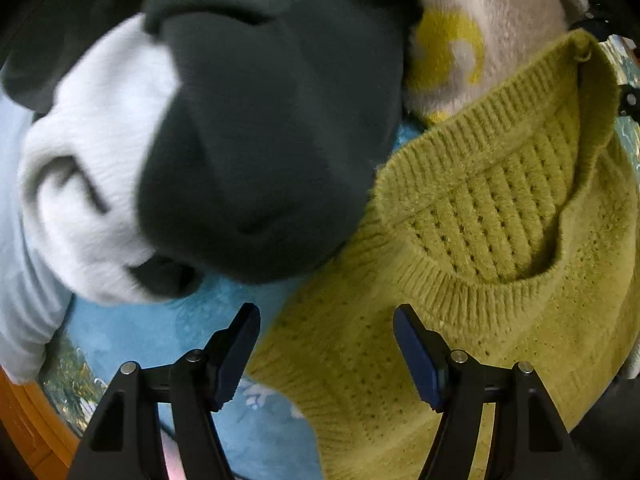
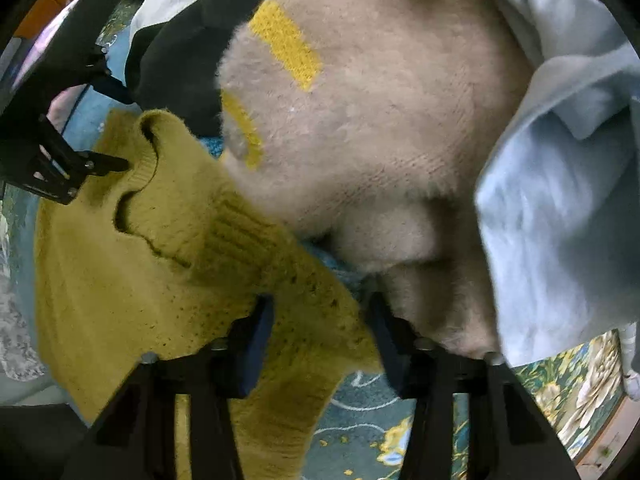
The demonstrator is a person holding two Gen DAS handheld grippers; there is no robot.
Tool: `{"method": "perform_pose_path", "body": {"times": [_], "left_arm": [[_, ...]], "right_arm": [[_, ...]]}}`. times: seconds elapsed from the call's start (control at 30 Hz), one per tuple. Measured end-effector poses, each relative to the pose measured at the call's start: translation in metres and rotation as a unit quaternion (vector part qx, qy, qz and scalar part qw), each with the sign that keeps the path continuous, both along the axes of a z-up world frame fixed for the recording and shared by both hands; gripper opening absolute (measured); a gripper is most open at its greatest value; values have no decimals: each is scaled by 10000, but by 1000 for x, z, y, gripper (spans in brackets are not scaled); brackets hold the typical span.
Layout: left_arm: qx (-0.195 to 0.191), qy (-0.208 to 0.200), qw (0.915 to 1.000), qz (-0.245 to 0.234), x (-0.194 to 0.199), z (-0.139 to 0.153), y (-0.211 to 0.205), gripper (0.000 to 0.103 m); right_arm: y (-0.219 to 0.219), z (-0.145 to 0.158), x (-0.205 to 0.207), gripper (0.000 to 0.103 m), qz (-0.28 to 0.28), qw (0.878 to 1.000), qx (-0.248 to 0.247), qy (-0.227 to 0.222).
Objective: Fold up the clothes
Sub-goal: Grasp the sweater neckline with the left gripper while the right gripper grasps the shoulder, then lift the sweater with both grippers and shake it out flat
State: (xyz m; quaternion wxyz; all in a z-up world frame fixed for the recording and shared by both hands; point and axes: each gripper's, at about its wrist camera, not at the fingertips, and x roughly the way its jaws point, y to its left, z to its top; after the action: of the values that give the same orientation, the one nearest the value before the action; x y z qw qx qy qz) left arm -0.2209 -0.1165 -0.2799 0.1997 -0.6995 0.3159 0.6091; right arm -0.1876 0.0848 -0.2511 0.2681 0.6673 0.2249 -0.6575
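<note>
The left gripper (image 1: 326, 344) hangs with its jaws spread wide and nothing between them, just above the shoulder of one olive-green knit sweater (image 1: 480, 240). That sweater lies spread flat ahead and to the right of the left gripper, its ribbed neckline gaping open just beyond the right-hand fingertip. Ahead and to the left of this gripper sits a rumpled dark grey garment (image 1: 260, 120), overlapping one white garment (image 1: 92, 152) further left. Farther ahead and to the right, beyond the neckline, is one fluffy beige sweater (image 1: 500, 12) with yellow markings.

The right gripper (image 2: 320, 340) is also wide open and holds nothing; its left finger rests over the green sweater's edge, while its right finger sits close against the beige sweater. The beige sweater fills the space directly ahead of the right gripper, with two yellow patches visible on it. To the right of that gripper lies one pale blue garment (image 2: 560, 180). The left gripper shows at the far left in this view, its tip at the neckline. Everything lies on a blue floral cloth (image 2: 368, 412) beneath both grippers.
</note>
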Motion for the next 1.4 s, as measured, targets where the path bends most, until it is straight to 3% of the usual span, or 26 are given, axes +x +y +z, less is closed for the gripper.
{"method": "perform_pose_path", "body": {"times": [0.07, 0.13, 0.17, 0.2, 0.23, 0.27, 0.43, 0.63, 0.83, 0.9, 1.03, 1.2, 1.4], "left_arm": [[-24, -142, 9999, 70, -3, -5, -1, 70], [-57, -86, 9999, 134, -6, -4, -4, 63], [-75, -26, 9998, 161, -7, -2, -6, 55], [-94, 34, 9998, 189, -8, 0, -7, 32], [-112, 94, 9997, 216, -9, 2, -9, 17], [-130, 154, 9995, 243, -10, 4, -11, 14], [19, 787, 9963, 355, -9, 38, -21, 10], [202, 1658, 9850, 433, -19, 103, -37, 9], [327, 2661, 9618, 548, -35, 178, -34, 9], [300, 2806, 9581, 501, 1, 185, -18, 9], [137, 2800, 9593, 331, 54, 193, -1, 9], [143, 2522, 9661, 525, 159, 156, 6, 10], [-236, 2152, 9755, 388, 262, 109, 12, 11]], "right_arm": [[2, 0, 4, 15, 78, 10000, 59, 5], [5, 2, 8, 12, 69, 10000, 27, -1], [8, 3, 10, 11, 29, 10000, -10, 1], [11, 6, 11, 10, -36, 10000, -56, 21], [13, 8, 13, 10, -100, 9999, -94, 54], [16, 12, 14, 10, -162, 9997, -117, 110], [24, 38, 18, 9, -408, 9975, -254, 522], [25, 83, 12, 8, -413, 9924, -296, 1118], [33, 148, 1, 8, -787, 9787, -383, 1860], [34, 156, 12, 8, -803, 9770, -301, 1951], [40, 146, 52, 8, -844, 9798, -158, 1805], [50, 124, 146, 8, -998, 9863, -45, 1315], [50, 80, 234, 8, -1171, 9898, 209, 781]]}}
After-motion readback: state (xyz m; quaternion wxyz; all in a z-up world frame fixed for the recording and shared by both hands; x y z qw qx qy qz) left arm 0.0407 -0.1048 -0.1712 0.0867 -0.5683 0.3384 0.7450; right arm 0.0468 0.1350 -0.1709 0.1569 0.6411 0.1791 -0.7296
